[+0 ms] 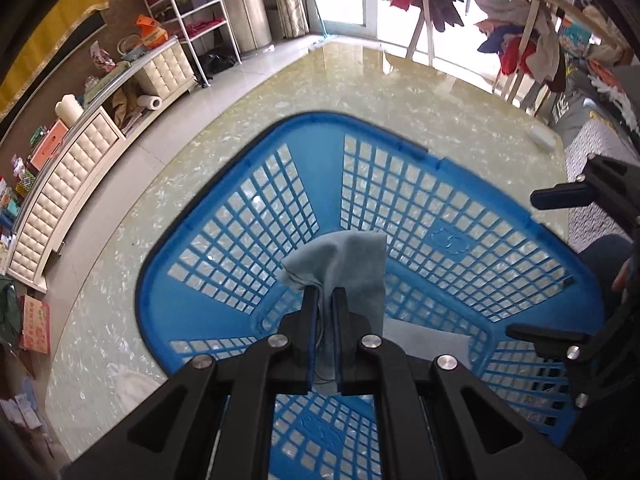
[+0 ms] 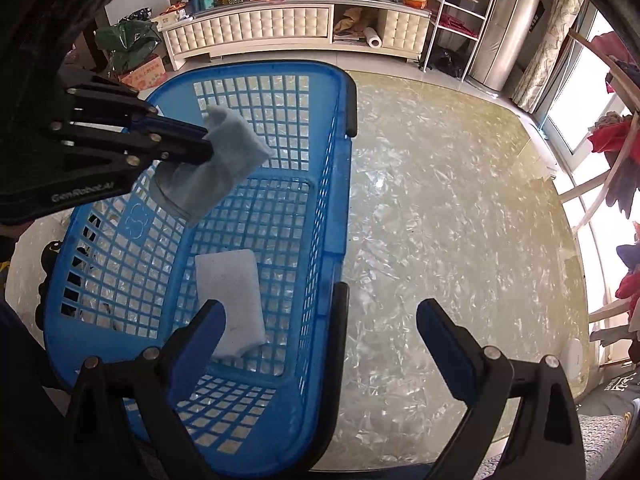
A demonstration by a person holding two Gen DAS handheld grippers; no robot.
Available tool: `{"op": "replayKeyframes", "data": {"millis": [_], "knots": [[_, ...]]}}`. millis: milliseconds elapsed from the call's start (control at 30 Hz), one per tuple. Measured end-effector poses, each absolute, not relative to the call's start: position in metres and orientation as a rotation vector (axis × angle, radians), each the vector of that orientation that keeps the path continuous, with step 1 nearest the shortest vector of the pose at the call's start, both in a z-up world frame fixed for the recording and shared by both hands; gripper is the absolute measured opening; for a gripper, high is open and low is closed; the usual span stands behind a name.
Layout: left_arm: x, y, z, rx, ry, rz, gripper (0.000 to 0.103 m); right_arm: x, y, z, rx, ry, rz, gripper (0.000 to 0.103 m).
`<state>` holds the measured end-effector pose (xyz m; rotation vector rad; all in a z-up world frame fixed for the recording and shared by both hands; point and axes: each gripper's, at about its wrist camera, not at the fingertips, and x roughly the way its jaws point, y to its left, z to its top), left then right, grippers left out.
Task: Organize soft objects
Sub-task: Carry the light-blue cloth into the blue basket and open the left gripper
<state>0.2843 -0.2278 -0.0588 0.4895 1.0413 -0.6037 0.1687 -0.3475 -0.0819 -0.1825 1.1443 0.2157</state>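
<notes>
Grey cloth held above the blue basket

The left gripper pinches a grey cloth over the blue basket; the right gripper stands wide apart, holding nothing.

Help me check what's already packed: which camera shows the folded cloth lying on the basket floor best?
The right wrist view: the folded cloth lies flat on the blue basket floor, nearly whole. The left wrist view shows only a pale strip behind the left gripper and the hanging cloth it holds.
</notes>
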Motion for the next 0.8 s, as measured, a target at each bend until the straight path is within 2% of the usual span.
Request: {"op": "replayKeyframes", "data": {"millis": [333,433,500,633,767,800], "knots": [[0.295,-0.235,-0.076,0.539,1.057,-0.604,0.007,0.175,-0.353,-0.089,-0.160,1.160,0.206,0.096],[0.294,-0.239,-0.077,0.554,1.051,-0.601,0.019,0.175,-0.353,-0.090,-0.162,1.160,0.208,0.096],[0.295,-0.239,-0.078,0.572,1.047,-0.580,0.035,0.175,-0.354,-0.091,-0.156,1.164,0.208,0.096],[0.290,-0.237,-0.072,0.578,1.045,-0.586,0.039,0.172,-0.354,-0.089,-0.147,1.161,0.207,0.096],[0.284,-0.233,-0.061,0.559,1.036,-0.587,0.055,0.167,-0.354,-0.083,-0.140,1.152,0.202,0.096],[0.281,-0.231,-0.055,0.562,1.023,-0.575,0.063,0.166,-0.354,-0.081,-0.137,1.149,0.200,0.096]]}}
